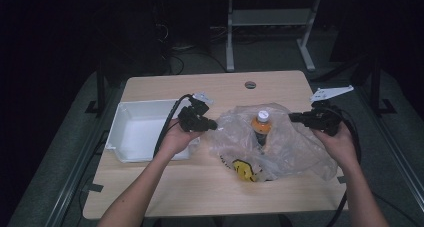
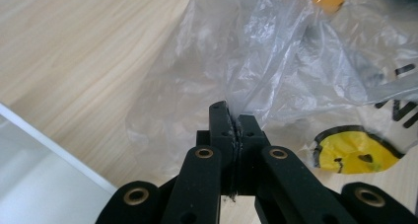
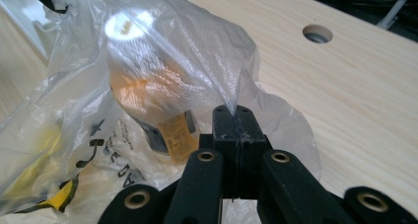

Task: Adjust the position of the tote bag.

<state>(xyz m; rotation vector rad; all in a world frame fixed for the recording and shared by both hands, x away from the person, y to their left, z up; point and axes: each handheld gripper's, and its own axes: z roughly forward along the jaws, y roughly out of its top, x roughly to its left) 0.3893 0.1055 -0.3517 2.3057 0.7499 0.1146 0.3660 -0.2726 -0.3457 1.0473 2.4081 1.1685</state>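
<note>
Claw left (image 1: 214,124): clamped on the bag's (image 1: 295,147) left edge — in its own view (image 2: 232,116) a thin fold of film is pinched between the closed jaws.
Claw right (image 1: 292,117): clamped on the bag's right edge — same picture in its own view (image 3: 232,113), film pulled taut up from the jaw tips.
Bag: clear plastic with yellow-and-black print, lying mid-table (image 1: 165,187), spread between both claws.
Bottle (image 1: 261,127): upright inside the bag, white cap, orange contents, dark label; film drapes over it on the right claw's side.
Tray (image 1: 122,114): white, at the table's left end, just beside the left claw; nothing visible in it.
Done: both edges gripped, mouth looks partly spread.
Left: my read — this is unbagging. Bottle is not out yet, bag is not clear of it, nothing has reached the tray.
Next: probably pull the edges further apart or lift, so the film slides off the bottle.
Risk: film catching on the cap and tipping the bottle.
</note>
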